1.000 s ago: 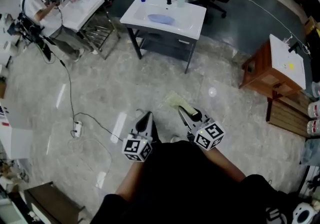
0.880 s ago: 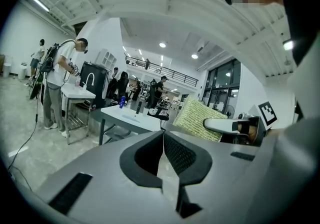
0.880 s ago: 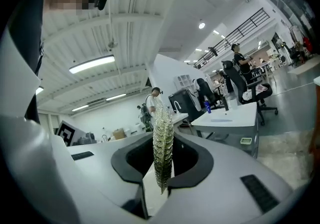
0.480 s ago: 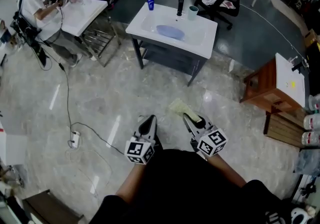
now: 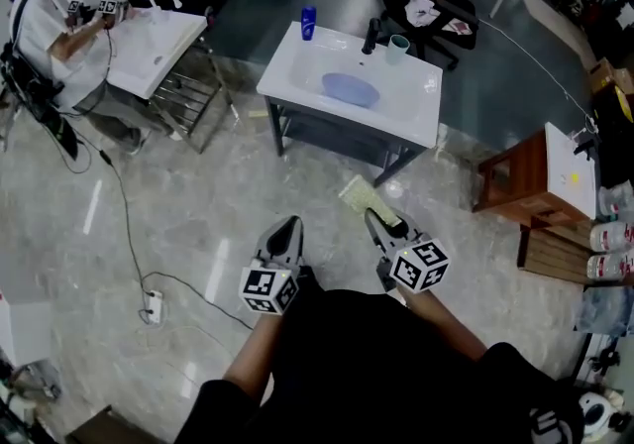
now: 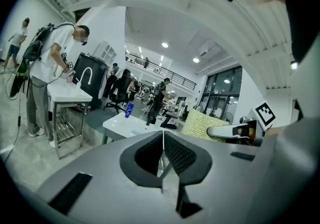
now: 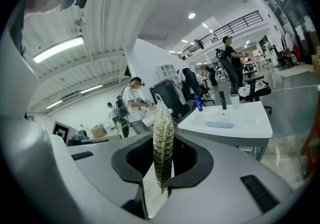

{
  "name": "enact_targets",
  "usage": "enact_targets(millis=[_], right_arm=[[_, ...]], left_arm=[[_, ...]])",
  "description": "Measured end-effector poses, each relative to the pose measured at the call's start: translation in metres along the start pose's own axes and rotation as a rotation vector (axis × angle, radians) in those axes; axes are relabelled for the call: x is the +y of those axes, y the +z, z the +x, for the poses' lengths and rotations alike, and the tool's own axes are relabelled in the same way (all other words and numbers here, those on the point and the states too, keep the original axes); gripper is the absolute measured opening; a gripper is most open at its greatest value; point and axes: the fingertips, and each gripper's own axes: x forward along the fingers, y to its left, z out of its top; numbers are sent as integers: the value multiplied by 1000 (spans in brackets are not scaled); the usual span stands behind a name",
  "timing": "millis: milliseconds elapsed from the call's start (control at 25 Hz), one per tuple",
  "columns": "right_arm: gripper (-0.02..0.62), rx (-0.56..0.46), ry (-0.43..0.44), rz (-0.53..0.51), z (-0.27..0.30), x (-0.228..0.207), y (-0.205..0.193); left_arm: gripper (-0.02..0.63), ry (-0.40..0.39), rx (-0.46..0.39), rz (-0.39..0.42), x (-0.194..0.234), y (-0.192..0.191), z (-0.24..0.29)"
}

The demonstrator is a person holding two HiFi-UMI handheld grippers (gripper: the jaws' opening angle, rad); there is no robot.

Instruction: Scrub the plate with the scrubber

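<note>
Sink [image 5: 418,100] with plate [image 5: 351,89] nearer than before — right tool [image 5: 370,218] grips scrubber [image 5: 358,196]

I can't read any word, brand or number from here. The cube [image 5: 263,290] on my left gripper [image 5: 287,225] and the cube [image 5: 420,267] on my right gripper [image 5: 371,218] carry only black-and-white square patterns, no letters or figures. The blue bottle [image 5: 308,23] on the white sink table [image 5: 411,100] has a label, but its print is too small for me to make out.
</note>
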Motion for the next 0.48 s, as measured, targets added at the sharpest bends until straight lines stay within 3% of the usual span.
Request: enact_targets(millis=[280,480], right_arm=[[57,-21,-7,-10,72,26,25],[57,-8,-37,-23,99,32,30]], left_arm=[[8,-33,-19,38,72,45,21],[9,-66,-9,82,100,55,30]])
